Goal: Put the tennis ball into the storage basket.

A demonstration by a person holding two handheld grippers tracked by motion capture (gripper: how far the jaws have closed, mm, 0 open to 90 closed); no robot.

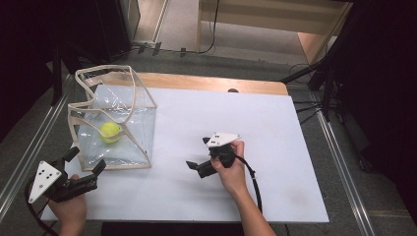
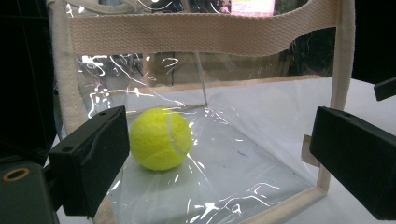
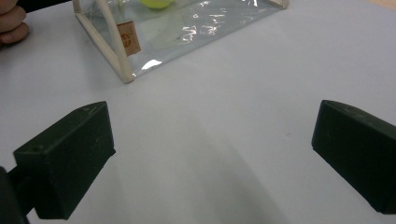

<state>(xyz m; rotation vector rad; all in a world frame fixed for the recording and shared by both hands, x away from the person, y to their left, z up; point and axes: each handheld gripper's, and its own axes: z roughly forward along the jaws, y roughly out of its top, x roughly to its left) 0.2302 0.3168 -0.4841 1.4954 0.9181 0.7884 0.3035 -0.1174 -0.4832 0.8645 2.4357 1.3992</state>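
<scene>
At lower left of the high view, the left gripper (image 1: pixel 84 162) gapes wide, empty, just before a clear crinkled plastic tote bag (image 1: pixel 130 142) with cream woven webbing trim. Inside sits a fuzzy yellow tennis ball (image 1: pixel 110 132). At centre, the right gripper (image 1: pixel 197 152) is wide too, over the smooth white tabletop (image 1: pixel 275 147).

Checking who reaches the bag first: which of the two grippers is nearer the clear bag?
The left gripper: its open jaws sit right at the clear bag holding the tennis ball; the right gripper is farther off.
</scene>
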